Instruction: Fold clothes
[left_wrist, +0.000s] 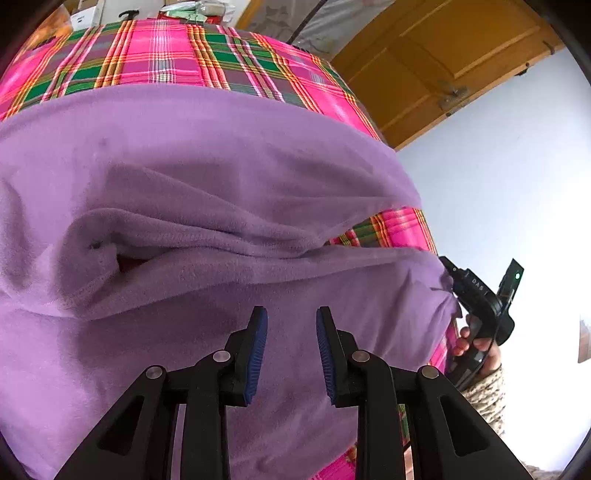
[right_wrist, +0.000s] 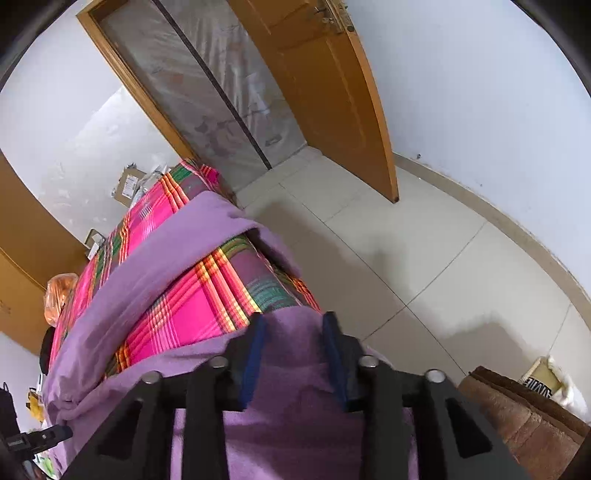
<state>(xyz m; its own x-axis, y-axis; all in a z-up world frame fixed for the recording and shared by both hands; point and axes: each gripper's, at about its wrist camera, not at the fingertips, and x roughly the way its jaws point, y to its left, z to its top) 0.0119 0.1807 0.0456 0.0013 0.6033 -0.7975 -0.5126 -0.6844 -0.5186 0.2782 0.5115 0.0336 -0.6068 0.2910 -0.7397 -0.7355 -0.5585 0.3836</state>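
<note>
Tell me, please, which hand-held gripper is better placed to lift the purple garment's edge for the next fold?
Probably the right hand-held gripper: the purple garment bunches between its pads at the plaid sheet's edge. The left hand-held gripper hangs open over flat cloth.

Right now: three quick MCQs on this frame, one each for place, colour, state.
1. Where does the purple fleece lie?
A. floor
B. plaid bedspread
C. chair

2. The plaid bedspread is mainly:
A. pink
B. blue
C. white

3. The left tongs are:
A. open above the fleece
B. clamped on the door
C. shut on a box

Key: B, plaid shows around the fleece; A, pink ground with green and orange stripes; A, a clear gap between the pads. The right tongs have fleece bunched between their pads at the bed's edge.
</note>
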